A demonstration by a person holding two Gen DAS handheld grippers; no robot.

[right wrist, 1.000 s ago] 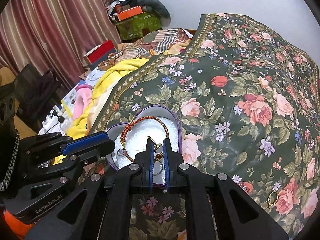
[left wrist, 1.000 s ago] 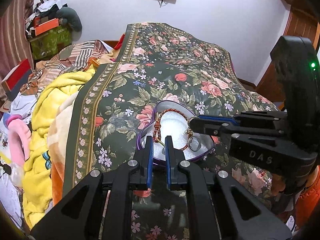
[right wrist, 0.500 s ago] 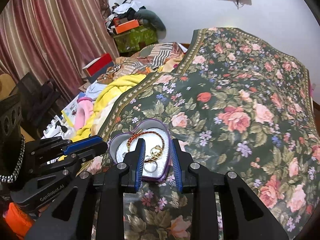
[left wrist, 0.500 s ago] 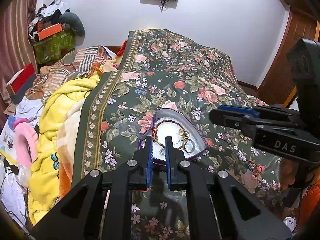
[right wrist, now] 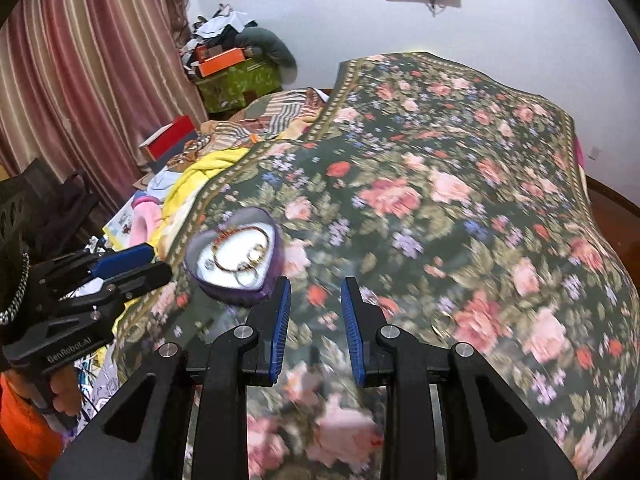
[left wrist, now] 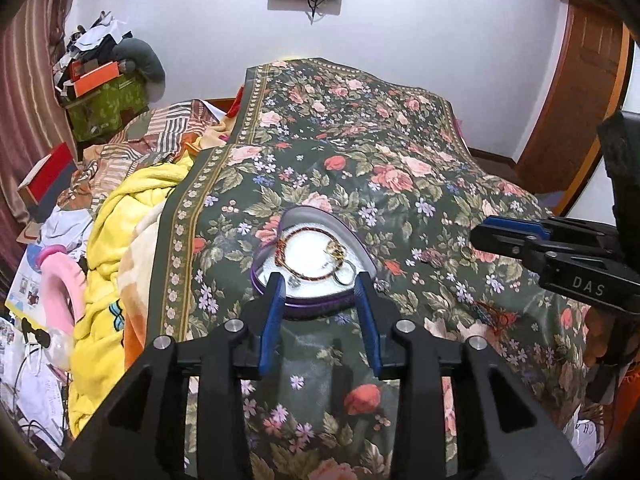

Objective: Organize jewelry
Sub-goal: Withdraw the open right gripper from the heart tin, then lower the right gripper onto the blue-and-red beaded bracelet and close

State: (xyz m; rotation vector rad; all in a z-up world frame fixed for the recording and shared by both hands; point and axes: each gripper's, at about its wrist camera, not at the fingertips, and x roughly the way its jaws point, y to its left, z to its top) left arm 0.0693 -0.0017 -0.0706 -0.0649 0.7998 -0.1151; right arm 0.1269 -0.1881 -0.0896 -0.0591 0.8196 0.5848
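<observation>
A purple heart-shaped box (left wrist: 316,307) with a white lining sits on the floral bedspread (left wrist: 400,168). Inside lie a red-and-gold bracelet (left wrist: 282,249), a gold piece (left wrist: 336,250) and a silver ring. My left gripper (left wrist: 320,292) is open just short of the box's near wall, with nothing between its fingers. To its right my right gripper (left wrist: 476,236) hovers above the spread. In the right wrist view, the right gripper (right wrist: 316,308) is open and empty to the right of the box (right wrist: 240,296). A loose gold ring (right wrist: 442,324) lies on the spread, also seen in the left wrist view (left wrist: 466,251).
A yellow blanket (left wrist: 120,240) and a heap of clothes lie left of the spread. Boxes (left wrist: 100,100) are stacked by the curtain (right wrist: 80,80). A tangle of red thread (left wrist: 492,314) rests on the spread below the right gripper. A wooden door (left wrist: 576,100) stands at far right.
Both grippers were shut over the box and are now open. Both have drawn back from it, and the right one has swung to the right. A ring now lies inside the box.
</observation>
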